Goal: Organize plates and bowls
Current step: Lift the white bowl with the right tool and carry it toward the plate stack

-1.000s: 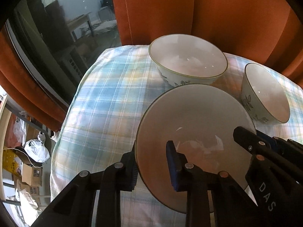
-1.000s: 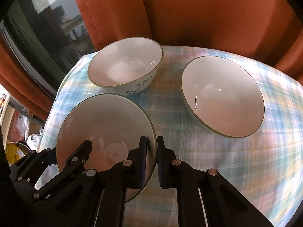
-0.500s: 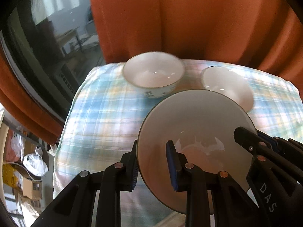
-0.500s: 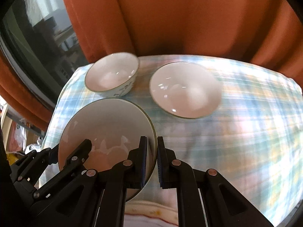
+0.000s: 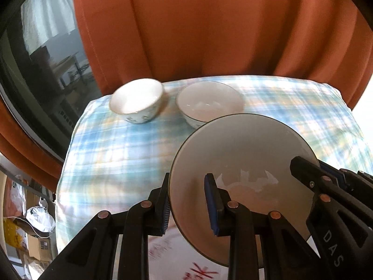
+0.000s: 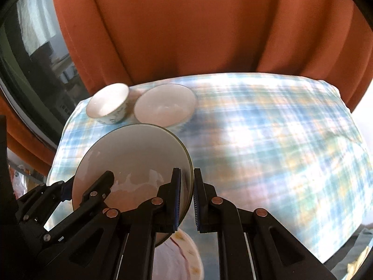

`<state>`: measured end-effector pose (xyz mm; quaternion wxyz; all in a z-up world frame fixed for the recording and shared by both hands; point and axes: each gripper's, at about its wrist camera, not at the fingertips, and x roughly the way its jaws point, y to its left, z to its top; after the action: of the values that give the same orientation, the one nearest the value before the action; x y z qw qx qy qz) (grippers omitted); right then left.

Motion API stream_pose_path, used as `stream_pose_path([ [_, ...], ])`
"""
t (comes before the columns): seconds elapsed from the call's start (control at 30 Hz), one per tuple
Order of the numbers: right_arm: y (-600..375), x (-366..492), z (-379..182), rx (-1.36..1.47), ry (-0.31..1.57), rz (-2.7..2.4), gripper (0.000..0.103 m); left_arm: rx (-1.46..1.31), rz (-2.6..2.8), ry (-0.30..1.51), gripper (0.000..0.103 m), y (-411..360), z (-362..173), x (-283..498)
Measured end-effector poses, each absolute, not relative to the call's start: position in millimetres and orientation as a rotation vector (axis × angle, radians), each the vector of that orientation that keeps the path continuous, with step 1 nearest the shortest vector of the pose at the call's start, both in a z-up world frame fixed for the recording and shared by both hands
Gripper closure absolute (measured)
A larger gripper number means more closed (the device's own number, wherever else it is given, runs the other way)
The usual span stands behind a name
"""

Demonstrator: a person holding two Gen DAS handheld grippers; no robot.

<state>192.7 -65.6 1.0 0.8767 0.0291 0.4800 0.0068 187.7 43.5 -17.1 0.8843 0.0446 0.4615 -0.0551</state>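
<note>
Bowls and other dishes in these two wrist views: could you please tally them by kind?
Bowls held by both grippers: 1, the large bowl, left gripper and right gripper clamped on its rim.
Bowls resting on the plaid tablecloth: 2, the small patterned bowl and the wider bowl.
Plates: 0.
Total: 3.

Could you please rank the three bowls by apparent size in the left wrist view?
1. Held bowl, though nearness inflates it.
2. Right bowl on the tablecloth.
3. Left floral bowl, only slightly smaller.
</note>
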Motion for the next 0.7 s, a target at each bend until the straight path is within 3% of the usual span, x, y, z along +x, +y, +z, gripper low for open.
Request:
stream_pose_path([
  [0.7,-173.7,135.5,-39.7,0.066,1.092,0.038,0.090,0.084,-0.084,1.070,0.077,-50.8,-61.7,131.4],
])
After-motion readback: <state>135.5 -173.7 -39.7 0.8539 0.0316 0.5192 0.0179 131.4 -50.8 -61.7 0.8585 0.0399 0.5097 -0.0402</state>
